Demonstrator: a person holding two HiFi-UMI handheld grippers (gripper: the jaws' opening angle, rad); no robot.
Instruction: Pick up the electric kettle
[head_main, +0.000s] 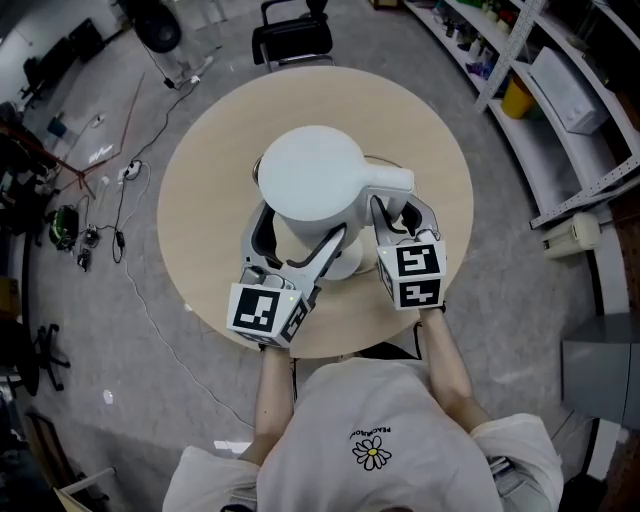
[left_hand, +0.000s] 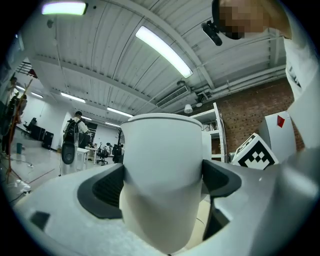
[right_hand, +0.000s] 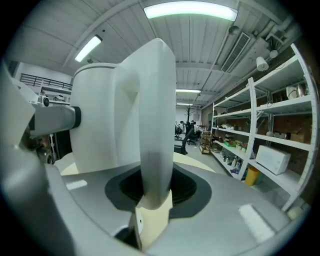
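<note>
The white electric kettle (head_main: 310, 185) hangs above the round beige table (head_main: 200, 200), held from the near side by both grippers. My left gripper (head_main: 298, 235) is shut on the kettle's body, its dark pads (left_hand: 102, 190) pressing on either side of the lower body (left_hand: 162, 170). My right gripper (head_main: 400, 212) is shut on the kettle's handle (head_main: 385, 180). In the right gripper view the handle (right_hand: 155, 140) stands upright between the jaws of this gripper (right_hand: 157, 187), with the body (right_hand: 95, 125) to its left. A white round piece (head_main: 345, 264) shows on the table under the kettle.
A black chair (head_main: 290, 40) stands at the table's far side. Metal shelving (head_main: 560, 90) with a yellow bin (head_main: 517, 97) runs along the right. Cables (head_main: 120, 180) lie on the floor at the left. The person's body is close to the table's near edge.
</note>
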